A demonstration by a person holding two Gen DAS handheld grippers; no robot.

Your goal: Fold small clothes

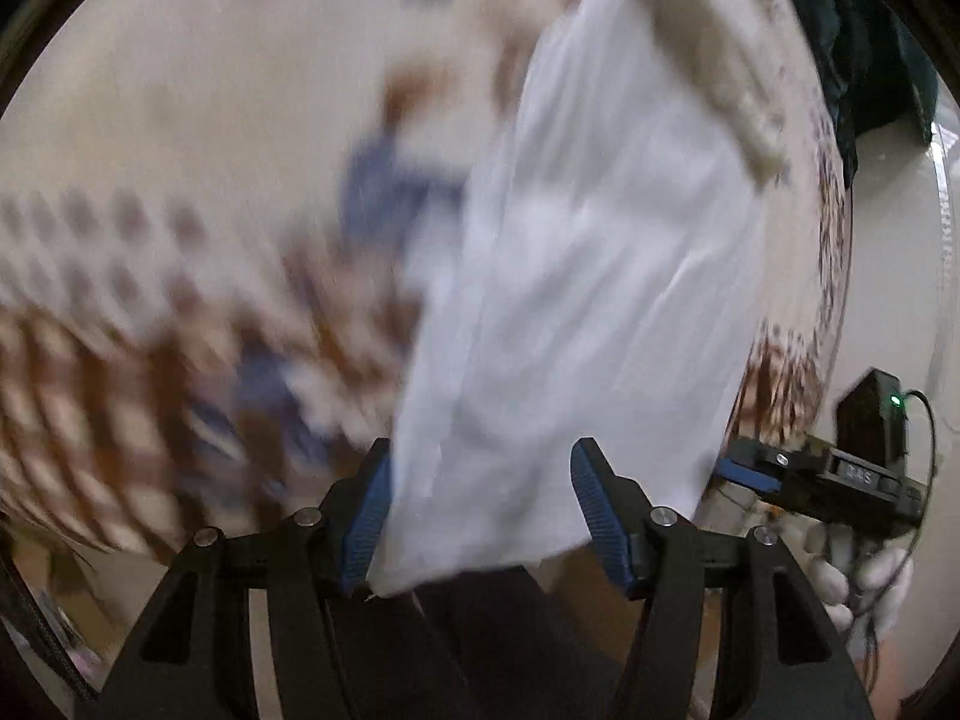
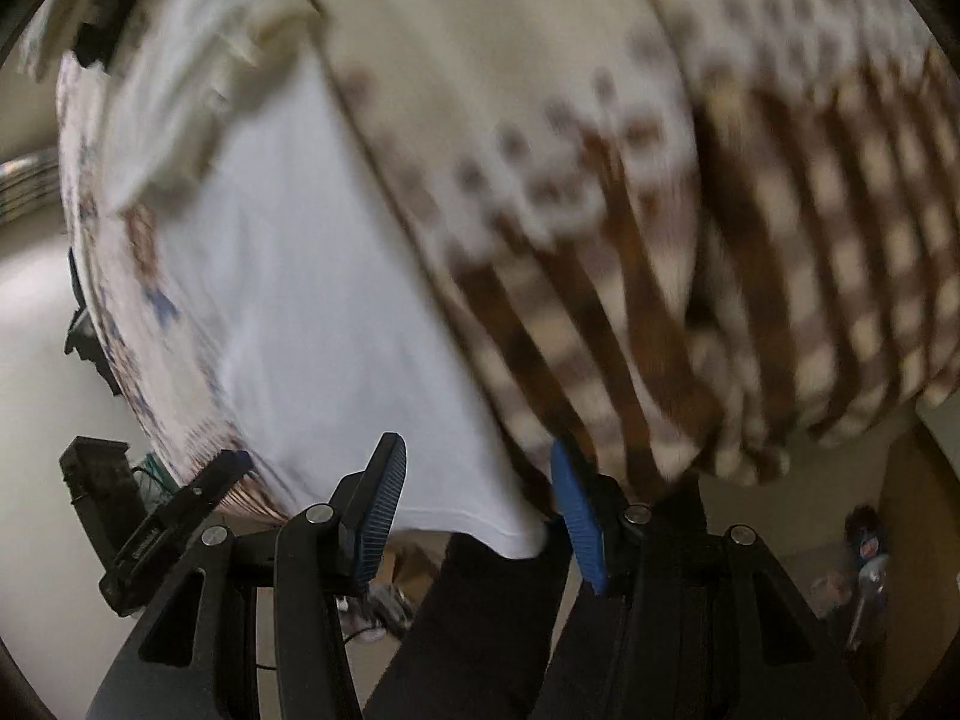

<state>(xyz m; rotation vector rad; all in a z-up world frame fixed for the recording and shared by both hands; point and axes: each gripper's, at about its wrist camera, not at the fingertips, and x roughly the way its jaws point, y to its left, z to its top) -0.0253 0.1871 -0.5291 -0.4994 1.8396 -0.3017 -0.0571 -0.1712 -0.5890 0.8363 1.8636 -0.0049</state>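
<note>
white garment [image 1: 576, 300] lies on patterned cloth [image 1: 150, 150], both jaws apart.

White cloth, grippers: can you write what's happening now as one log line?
step: reaching for white cloth | left gripper: open, cloth edge between fingers | right gripper: open at cloth corner | surface: patterned blanket

The white cotton garment [image 1: 576, 300] lies on the cream cloth-covered surface with brown checks and blue motifs [image 1: 150, 138], its near edge hanging off the surface's edge into the gap of the left tongs [image 1: 480, 516], whose fingers stand apart either side of it. Its corner likewise sits between the parted fingers of the right tongs [image 2: 474, 516]. A folded cream ribbed cloth [image 1: 708, 54] lies on the garment's far end. The right tongs appear right of the left pair, the left tongs [image 2: 234, 462] left of the right pair.
</note>
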